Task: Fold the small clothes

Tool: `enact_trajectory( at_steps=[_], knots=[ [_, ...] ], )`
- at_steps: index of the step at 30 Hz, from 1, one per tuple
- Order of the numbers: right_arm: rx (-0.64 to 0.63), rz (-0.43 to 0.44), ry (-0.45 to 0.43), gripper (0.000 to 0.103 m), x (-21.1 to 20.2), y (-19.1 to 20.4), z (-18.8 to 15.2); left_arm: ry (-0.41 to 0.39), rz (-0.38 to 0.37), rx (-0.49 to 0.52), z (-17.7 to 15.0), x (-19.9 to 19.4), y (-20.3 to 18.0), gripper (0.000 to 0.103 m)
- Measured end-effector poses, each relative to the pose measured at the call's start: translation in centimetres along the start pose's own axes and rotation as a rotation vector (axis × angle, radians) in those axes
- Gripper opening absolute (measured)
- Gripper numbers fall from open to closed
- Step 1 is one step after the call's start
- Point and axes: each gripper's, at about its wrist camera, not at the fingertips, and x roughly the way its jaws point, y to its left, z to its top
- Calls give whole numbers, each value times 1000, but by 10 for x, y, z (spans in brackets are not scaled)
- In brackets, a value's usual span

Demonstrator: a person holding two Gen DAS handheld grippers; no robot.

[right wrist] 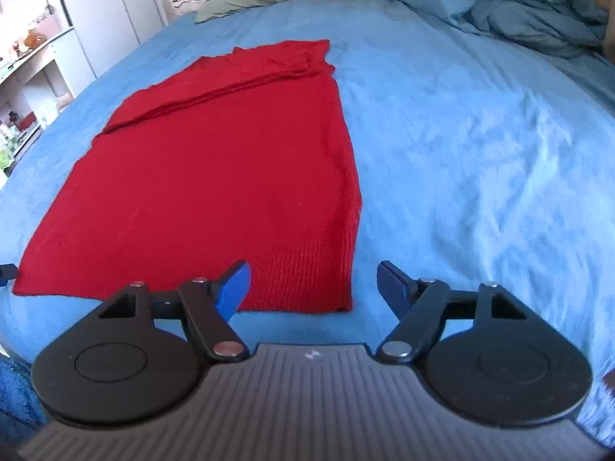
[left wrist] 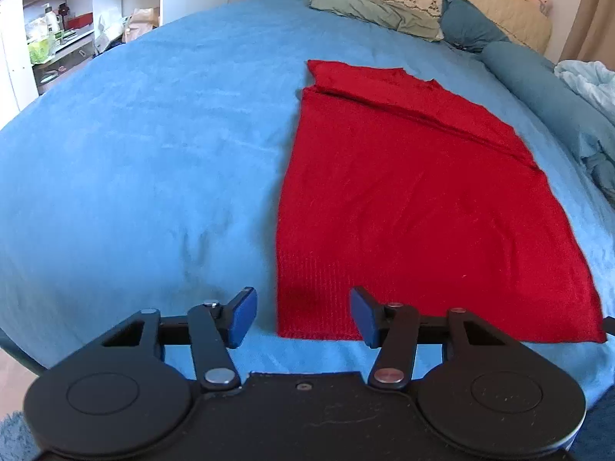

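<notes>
The red knit garment lies flat, centre-right of frame, on the blue bed. The left hand-held gripper hovers released at its near hem corner. The right hand-held gripper is released too, over the other corner.

garment flat on bed

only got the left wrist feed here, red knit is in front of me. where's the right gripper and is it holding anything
Observer: The right gripper sits open and holds nothing, at the near right corner of the red knit garment.
Operator: ok is that corner between its fingers
Observer: Roughly: the left blue pad overlaps the hem, while the other finger is over the blue bedspread.
Operator: anything lying to the right of the garment
Observer: Only bare bedspread beside it; a crumpled blue duvet is heaped at the far right.
</notes>
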Motion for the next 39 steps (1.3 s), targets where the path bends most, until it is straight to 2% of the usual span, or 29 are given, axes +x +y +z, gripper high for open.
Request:
enact_trajectory(
  at_steps=[4, 6, 10, 14, 16, 20, 23, 24, 28, 33, 36, 39],
  knots=[
    [27, -9, 7, 84, 9, -3, -4, 8, 9, -6, -5, 11, 2, 52],
    [40, 1, 10, 77, 14, -5, -5, 9, 11, 4, -7, 14, 2, 51],
    [50, -10, 13, 69, 22, -6, -6, 1, 10, 15, -11, 20, 3, 50],
    [58, -17, 2, 47, 25, -5, -7, -6, 7, 17, -14, 20, 4, 46],
    [58, -28, -6, 41, 26, -5, -7, -7, 5, 19, -14, 20, 4, 43],
    [61, -26, -10, 35, 27, -6, -7, -4, -4, 21, -13, 18, 0, 27],
    [66, -17, -8, 25, 27, -7, -7, 1, -9, 24, -12, 17, -3, 10],
    [69, -14, -8, 21, 27, -8, -6, 3, -10, 24, -11, 17, -4, 7],
    [105, 4, -23, 21, 20, -12, -1, -16, 9, 17, -6, 8, -7, 6],
    [143, 72, -78, 20, -7, -19, 30, -127, -31, -6, 25, -30, -10, 5],
    [186, 128, -115, 20, -19, -22, 68, -206, -61, -25, 60, -49, -15, 5],
    [260, 209, -158, 20, -17, -24, 124, -274, -90, -61, 112, -53, -27, 4]
  ],
)
